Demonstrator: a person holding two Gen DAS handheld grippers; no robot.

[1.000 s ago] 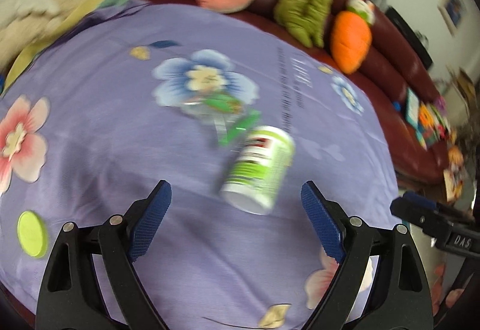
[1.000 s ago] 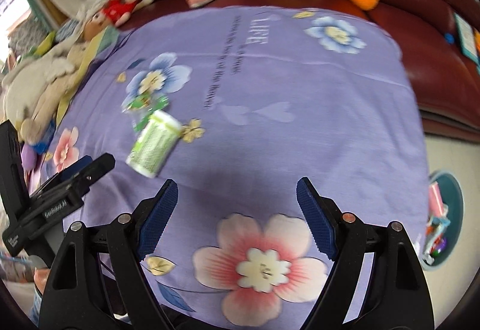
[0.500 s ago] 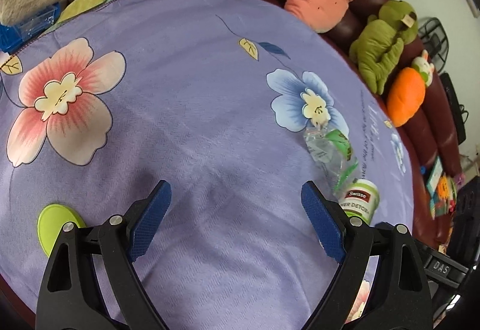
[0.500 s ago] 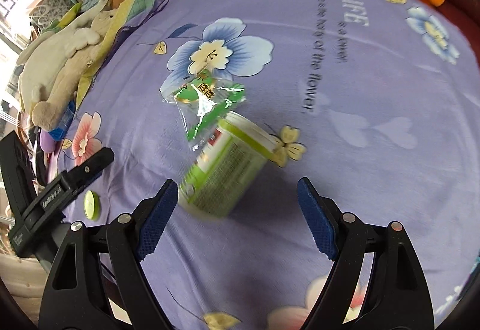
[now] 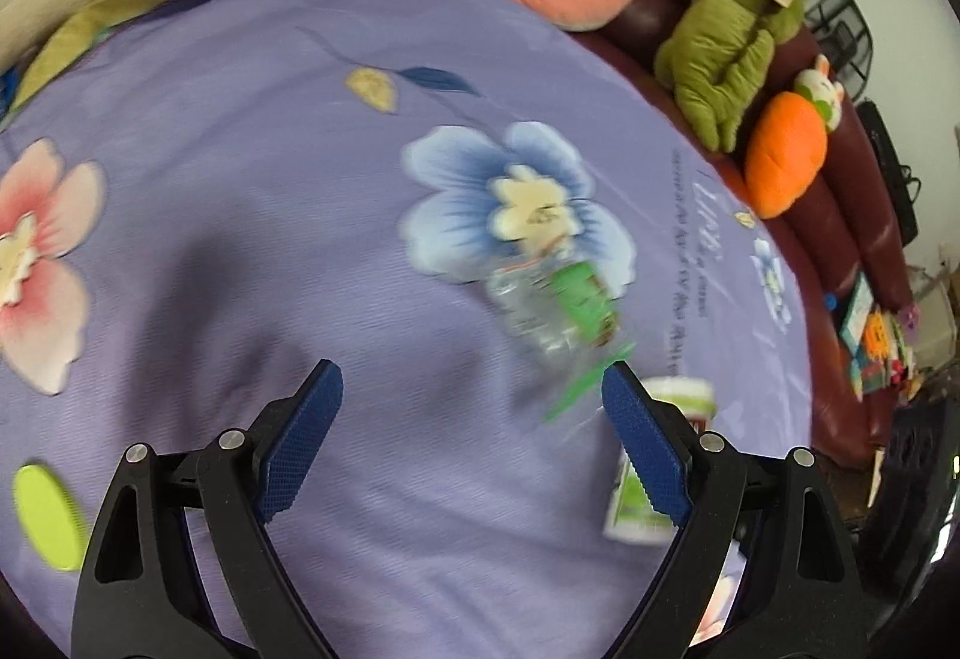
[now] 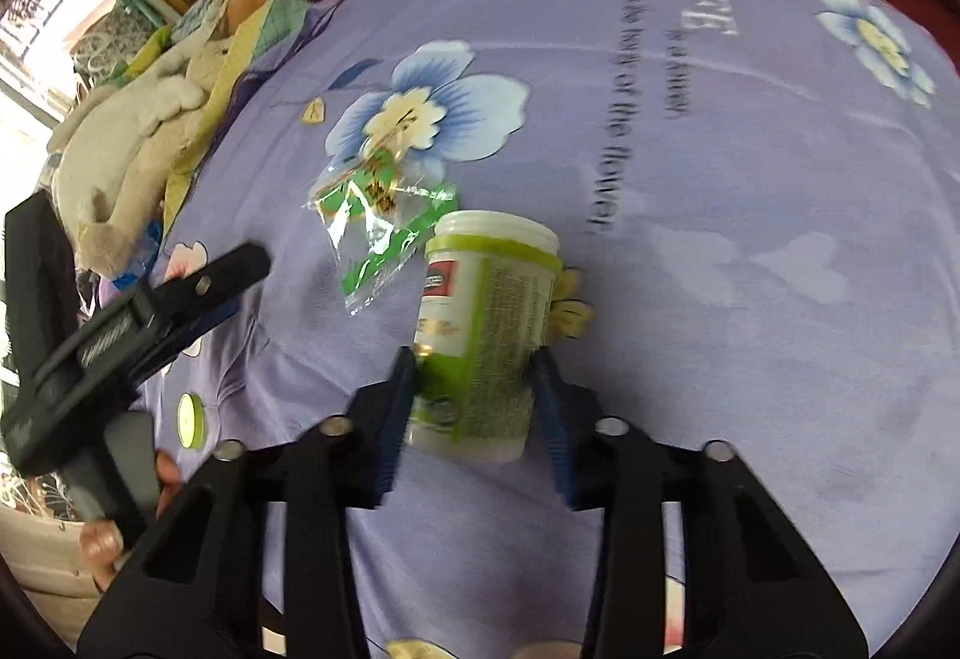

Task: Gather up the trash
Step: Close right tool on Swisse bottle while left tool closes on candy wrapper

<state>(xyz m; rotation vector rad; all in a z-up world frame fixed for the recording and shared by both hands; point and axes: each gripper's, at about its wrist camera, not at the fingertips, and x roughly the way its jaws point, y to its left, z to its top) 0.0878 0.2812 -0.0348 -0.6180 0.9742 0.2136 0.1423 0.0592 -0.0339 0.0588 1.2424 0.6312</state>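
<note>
A green-and-white plastic bottle [image 6: 486,335] lay on its side on the purple floral sheet [image 6: 750,251], lid end pointing away, its base between the right gripper [image 6: 474,401] fingers, which had just been closing and now pressed its sides. Grip sat low on the cylinder, prob. because that end lay nearest the hand. Just beside the lid, touching or nearly so, lay a crumpled clear wrapper [image 6: 378,227] w/ green print: thin, crinkly film, likely next pick. The left gripper [image 5: 474,443], fingers wide w/ nothing between them, hovered nearby over bare sheet, the wrapper just ahead of its right finger, bottle partly hidden behind it, apparently lining up for the film. A flat lime-green disc [image 5: 48,515] sat apart near the sheet's edge, maybe a loose cap. Soft plush toys [image 5: 732,47] lined the dark-red sofa [image 5: 852,215] behind. Sheet looked soft, slightly rumpled; the hard, smooth bottle could slip if squeezed off-centre.
</note>
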